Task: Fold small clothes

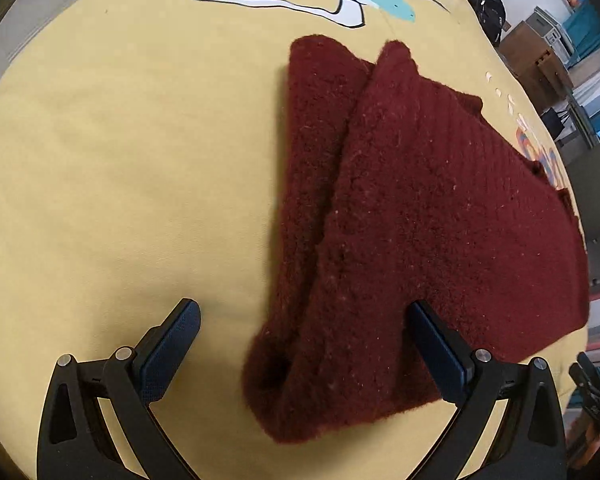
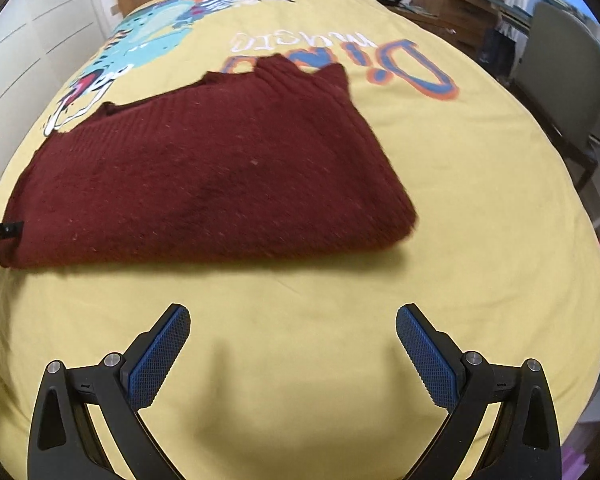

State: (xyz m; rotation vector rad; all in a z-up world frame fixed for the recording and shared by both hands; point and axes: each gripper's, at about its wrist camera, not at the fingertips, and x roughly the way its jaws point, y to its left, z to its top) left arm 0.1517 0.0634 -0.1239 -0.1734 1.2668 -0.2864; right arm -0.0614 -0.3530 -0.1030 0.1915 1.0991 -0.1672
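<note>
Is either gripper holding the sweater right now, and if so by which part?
Nothing is held. The left gripper is open, its fingers astride the dark red sweater's near corner. The right gripper is open over the bare yellow bedspread.

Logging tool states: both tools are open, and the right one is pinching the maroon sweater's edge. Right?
Not quite. The right tool is open but holds nothing; in the right wrist view the sweater lies beyond its fingertips on the yellow sheet. The left tool is open too.

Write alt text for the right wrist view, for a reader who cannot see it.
A folded dark red knitted garment lies on a yellow bedspread printed with a cartoon dinosaur and lettering. The right gripper is open above bare bedspread, short of the garment and holding nothing. Furniture stands beyond the bed.
</note>
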